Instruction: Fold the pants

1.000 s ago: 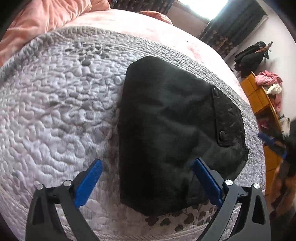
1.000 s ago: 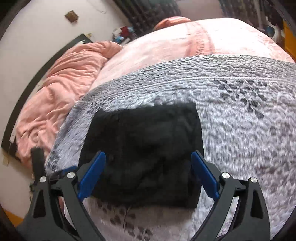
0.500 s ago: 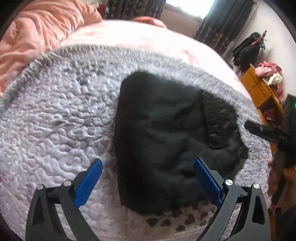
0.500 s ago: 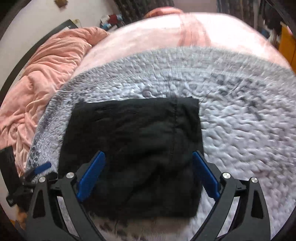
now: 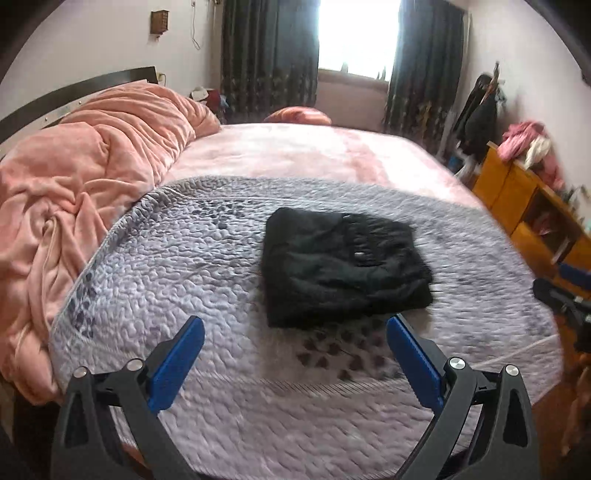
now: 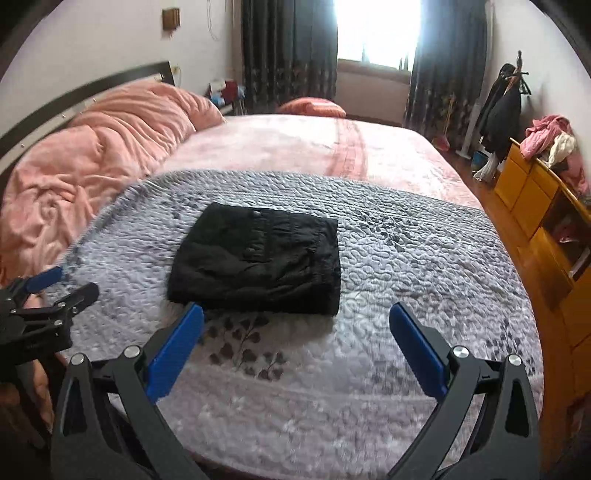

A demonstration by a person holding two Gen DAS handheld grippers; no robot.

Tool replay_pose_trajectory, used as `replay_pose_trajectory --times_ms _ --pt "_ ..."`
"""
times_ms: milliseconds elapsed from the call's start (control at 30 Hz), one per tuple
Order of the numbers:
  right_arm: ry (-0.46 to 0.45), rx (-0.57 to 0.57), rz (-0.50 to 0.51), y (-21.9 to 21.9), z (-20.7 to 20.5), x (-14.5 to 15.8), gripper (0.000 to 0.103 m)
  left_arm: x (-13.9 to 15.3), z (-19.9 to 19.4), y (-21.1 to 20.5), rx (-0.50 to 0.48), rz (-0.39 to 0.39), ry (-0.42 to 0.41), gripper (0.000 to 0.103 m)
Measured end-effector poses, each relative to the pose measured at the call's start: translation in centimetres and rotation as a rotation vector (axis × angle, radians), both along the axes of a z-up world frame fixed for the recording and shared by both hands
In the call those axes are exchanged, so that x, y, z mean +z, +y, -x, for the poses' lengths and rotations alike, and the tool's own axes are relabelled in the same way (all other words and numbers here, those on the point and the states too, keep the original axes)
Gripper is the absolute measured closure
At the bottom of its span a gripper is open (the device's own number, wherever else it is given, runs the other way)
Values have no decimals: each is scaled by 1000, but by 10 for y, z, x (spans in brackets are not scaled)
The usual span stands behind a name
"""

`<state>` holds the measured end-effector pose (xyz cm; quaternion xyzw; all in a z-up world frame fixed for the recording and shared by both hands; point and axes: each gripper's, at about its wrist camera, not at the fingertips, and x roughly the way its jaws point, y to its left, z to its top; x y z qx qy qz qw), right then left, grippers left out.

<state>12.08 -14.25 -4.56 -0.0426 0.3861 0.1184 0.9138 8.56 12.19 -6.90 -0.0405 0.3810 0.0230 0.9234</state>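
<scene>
The black pants (image 5: 343, 266) lie folded into a compact rectangle on the grey quilted cover (image 5: 166, 280); they also show in the right wrist view (image 6: 258, 258). My left gripper (image 5: 295, 365) is open and empty, held back from the pants near the bed's front edge. My right gripper (image 6: 295, 354) is open and empty, also back from the pants. The left gripper shows at the left edge of the right wrist view (image 6: 44, 295); part of the right gripper shows at the right edge of the left wrist view (image 5: 565, 291).
A pink blanket (image 5: 74, 192) is heaped on the bed's left side, with pink sheet (image 6: 295, 147) beyond the quilt. An orange wooden cabinet (image 6: 535, 206) with clothes on top stands at the right. A curtained window (image 6: 373, 29) is at the back.
Both grippers have pulled back and tilted up from above the pants, so the whole bed and room now show. The folded pants have stayed in place.
</scene>
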Motion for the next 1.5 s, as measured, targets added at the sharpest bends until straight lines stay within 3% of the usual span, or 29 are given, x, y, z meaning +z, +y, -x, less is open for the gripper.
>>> replay_pose_trajectory --times_ms 167,267,700,1000,1233,1367,1500 --pt "-102 -17 31 0 67 31 3 29 55 -15 -27 34 -20 4" --pt "-131 -18 22 -3 93 42 3 40 79 -24 -18 -14 -33 4" --pt "-144 13 -35 -5 159 71 3 105 165 -34 -26 -28 -142 4" --pt "-125 10 -40 0 175 74 3 91 174 -27 44 -41 -99 4" --pt "-130 11 -37 8 174 75 3 93 176 -22 -27 17 -107 4" --pt "-123 8 -45 9 169 72 3 88 168 -19 -30 54 -68 4" --pt "-109 10 -36 11 161 67 3 87 166 -27 14 -44 -85 4"
